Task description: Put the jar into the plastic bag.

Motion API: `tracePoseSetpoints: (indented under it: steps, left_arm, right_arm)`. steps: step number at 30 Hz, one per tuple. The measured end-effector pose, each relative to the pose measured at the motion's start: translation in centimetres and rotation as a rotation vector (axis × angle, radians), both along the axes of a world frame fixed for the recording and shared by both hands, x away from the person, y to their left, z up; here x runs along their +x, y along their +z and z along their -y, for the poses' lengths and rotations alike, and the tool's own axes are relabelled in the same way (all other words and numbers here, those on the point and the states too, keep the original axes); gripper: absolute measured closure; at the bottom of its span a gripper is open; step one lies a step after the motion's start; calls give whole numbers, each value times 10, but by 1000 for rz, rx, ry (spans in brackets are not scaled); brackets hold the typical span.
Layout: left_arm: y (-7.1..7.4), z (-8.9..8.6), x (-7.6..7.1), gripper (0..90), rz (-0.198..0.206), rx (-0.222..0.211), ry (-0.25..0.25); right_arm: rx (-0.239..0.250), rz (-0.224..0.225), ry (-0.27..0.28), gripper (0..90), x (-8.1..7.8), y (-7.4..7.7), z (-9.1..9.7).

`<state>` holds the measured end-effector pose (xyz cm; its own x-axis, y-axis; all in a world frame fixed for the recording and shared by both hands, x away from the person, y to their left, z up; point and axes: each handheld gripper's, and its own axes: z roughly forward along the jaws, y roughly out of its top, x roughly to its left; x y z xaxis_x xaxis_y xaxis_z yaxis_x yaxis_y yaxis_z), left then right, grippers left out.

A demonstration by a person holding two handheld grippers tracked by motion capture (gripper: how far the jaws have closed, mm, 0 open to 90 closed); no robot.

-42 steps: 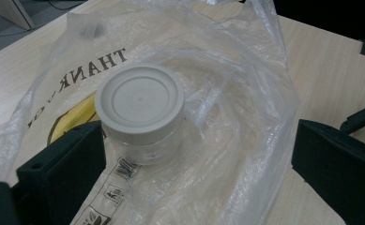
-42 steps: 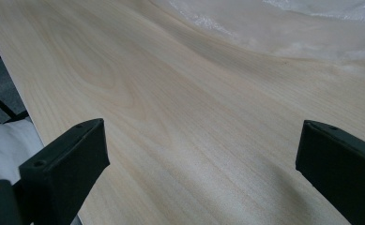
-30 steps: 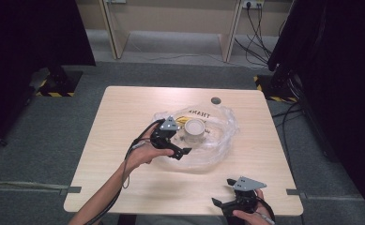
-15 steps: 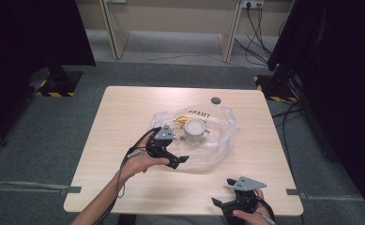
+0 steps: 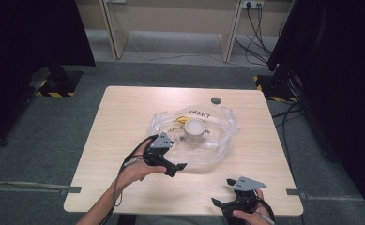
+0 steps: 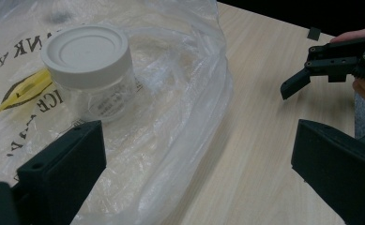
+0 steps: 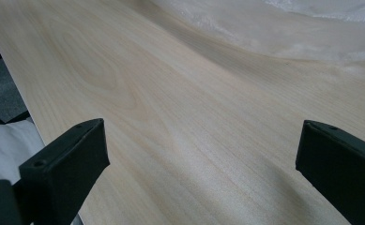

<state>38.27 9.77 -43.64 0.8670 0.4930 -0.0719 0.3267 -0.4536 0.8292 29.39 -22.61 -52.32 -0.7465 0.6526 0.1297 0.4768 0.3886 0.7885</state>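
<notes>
We hold the left gripper [image 5: 173, 165], jaws apart, at the near edge of the clear bag [image 5: 217, 140] mid-table, ready to reach its white-lidded jar [image 6: 88, 70]; the right gripper [image 5: 229, 200], also spread wide, waits at the table's [image 5: 124, 108] near right corner.

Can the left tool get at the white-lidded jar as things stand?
Probably not directly. The left tool is open and aimed near the jar, but the jar sits inside the clear plastic bag, whose film seems to cover it on the tool's side.
</notes>
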Motion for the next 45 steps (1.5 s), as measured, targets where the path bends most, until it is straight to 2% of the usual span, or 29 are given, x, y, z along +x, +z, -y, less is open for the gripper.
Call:
tracePoseSetpoints:
  steps: [11,26,34,45]
  left_arm:
    - [-13,-8,-10,29,3,-6,8]
    - [-26,-15,-21,29,0,8,3]
    - [-42,-22,-33,29,-18,7,5]
    - [-51,-29,-39,30,-26,-2,16]
  right_arm:
    - [-1,-4,2,30,0,-1,-1]
    - [-1,-2,2,30,0,0,-1]
    - [-1,-3,4,30,0,-1,-2]
    - [1,-4,3,30,0,-1,-2]
